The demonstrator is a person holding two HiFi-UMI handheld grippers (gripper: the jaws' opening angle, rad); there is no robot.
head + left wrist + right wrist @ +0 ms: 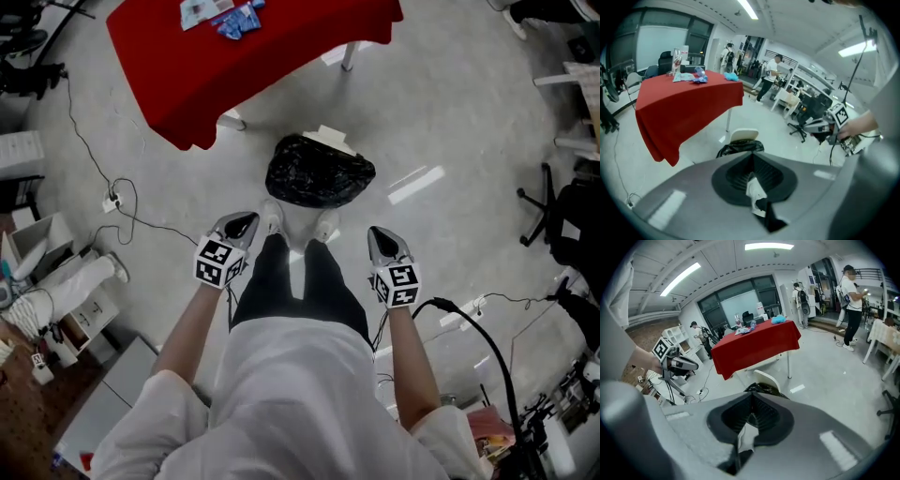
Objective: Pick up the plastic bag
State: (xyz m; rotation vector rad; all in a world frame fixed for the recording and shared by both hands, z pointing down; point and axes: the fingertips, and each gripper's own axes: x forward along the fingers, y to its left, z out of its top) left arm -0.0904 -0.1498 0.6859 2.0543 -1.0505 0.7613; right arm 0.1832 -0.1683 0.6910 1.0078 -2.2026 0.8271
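A black plastic bag sits bunched on the grey floor just ahead of the person's feet, with a white object showing behind it. My left gripper hangs left of the bag and nearer to me, shut and empty. On the other side, my right gripper is also shut with nothing in it. In the left gripper view the bag shows just past the closed jaws of the left gripper, the right gripper off to the side. The right gripper view shows the bag beyond the right gripper.
A table under a red cloth stands beyond the bag, with packets on top. Cables and a power strip lie on the floor at left beside white shelving. An office chair is at right. People stand far off.
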